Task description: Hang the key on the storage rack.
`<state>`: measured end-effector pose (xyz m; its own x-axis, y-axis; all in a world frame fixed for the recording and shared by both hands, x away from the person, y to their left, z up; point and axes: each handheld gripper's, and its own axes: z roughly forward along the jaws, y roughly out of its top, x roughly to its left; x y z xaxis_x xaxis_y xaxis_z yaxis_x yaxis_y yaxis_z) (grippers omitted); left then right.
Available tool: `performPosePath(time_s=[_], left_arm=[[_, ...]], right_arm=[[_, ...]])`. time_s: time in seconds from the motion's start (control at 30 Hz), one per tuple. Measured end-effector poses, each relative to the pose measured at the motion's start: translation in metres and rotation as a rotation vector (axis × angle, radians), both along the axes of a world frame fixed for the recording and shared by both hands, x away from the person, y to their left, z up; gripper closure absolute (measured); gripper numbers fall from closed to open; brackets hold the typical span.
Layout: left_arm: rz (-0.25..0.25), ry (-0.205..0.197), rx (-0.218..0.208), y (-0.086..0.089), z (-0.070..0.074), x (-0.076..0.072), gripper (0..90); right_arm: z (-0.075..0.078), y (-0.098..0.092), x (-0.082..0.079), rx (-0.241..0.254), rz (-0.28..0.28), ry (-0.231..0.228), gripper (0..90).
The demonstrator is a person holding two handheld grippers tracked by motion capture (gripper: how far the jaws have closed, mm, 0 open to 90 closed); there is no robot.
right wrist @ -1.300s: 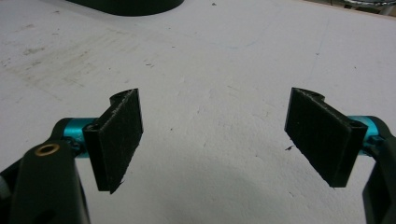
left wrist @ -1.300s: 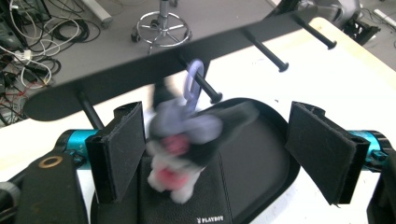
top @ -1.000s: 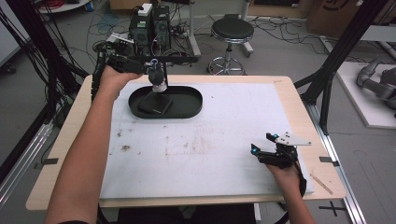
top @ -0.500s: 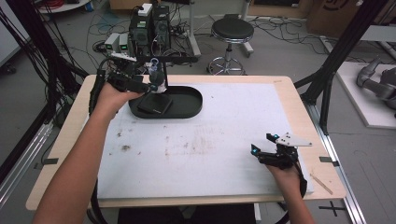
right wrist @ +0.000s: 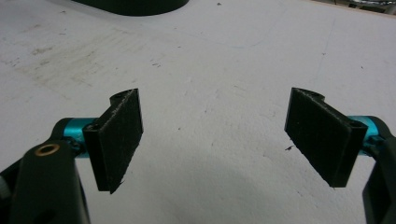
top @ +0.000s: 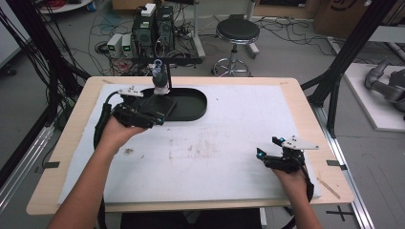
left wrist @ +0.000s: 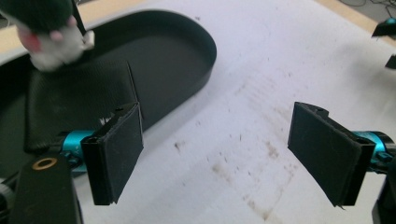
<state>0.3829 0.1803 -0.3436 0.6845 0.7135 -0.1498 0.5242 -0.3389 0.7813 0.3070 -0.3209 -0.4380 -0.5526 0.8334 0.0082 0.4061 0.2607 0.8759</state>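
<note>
Pulled back toward the near edge since a second ago: left tool [top: 154, 116], off the small toy [top: 160, 81] and now low over the tray's [top: 196, 106] left end.

Jaws of the left tool spread wide, holding nothing; black pad [left wrist: 77, 105] lying flat in the tray just ahead and left, toy upright at its far corner, touching it. Left tool much nearer both. Right tool [top: 273, 153] well apart at the bench's [top: 305, 102] near right, equally wide open, empty.
</note>
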Motion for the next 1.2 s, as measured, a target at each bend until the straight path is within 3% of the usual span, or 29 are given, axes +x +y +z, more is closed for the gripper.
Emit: performPosePath(time_s=[0.2,0.33,0.5,0.67,0.73,0.8,0.93,1.1,1.2], left_arm=[[-0.008,-0.01,0.056,-0.003,-0.018,-0.018,17.6],[-0.009,-0.028,0.064,-0.005,-0.029,-0.026,17.4],[-0.015,-0.021,0.074,-0.005,-0.041,-0.033,17.2],[-0.05,-0.018,0.021,-0.001,-0.052,-0.039,17.1],[-0.06,-0.012,0.033,0.0,-0.054,-0.04,17.1],[-0.058,-0.035,0.024,0.002,-0.054,-0.043,17.2],[-0.082,-0.069,-0.06,0.007,-0.057,-0.046,17.2],[-0.124,-0.092,-0.076,0.006,-0.063,-0.052,17.0],[-0.114,-0.111,-0.067,0.006,-0.063,-0.054,17.0]], right_arm=[[0.0,0.002,0.001,-0.004,0.001,-0.002,19.8],[-0.001,0.001,0.003,-0.007,0.008,0.006,19.8],[-0.002,-0.001,0.003,0.0,0.001,0.006,19.8],[-0.003,-0.002,0.003,-0.001,0.0,0.007,19.8],[-0.003,-0.003,0.004,-0.001,-0.001,0.009,19.8],[-0.004,-0.003,0.003,0.0,-0.002,0.009,19.8],[-0.005,-0.004,0.003,0.004,-0.001,0.015,19.8],[-0.004,-0.003,0.002,0.002,0.004,0.009,19.8],[-0.004,-0.003,0.003,0.004,0.004,0.017,19.8]])
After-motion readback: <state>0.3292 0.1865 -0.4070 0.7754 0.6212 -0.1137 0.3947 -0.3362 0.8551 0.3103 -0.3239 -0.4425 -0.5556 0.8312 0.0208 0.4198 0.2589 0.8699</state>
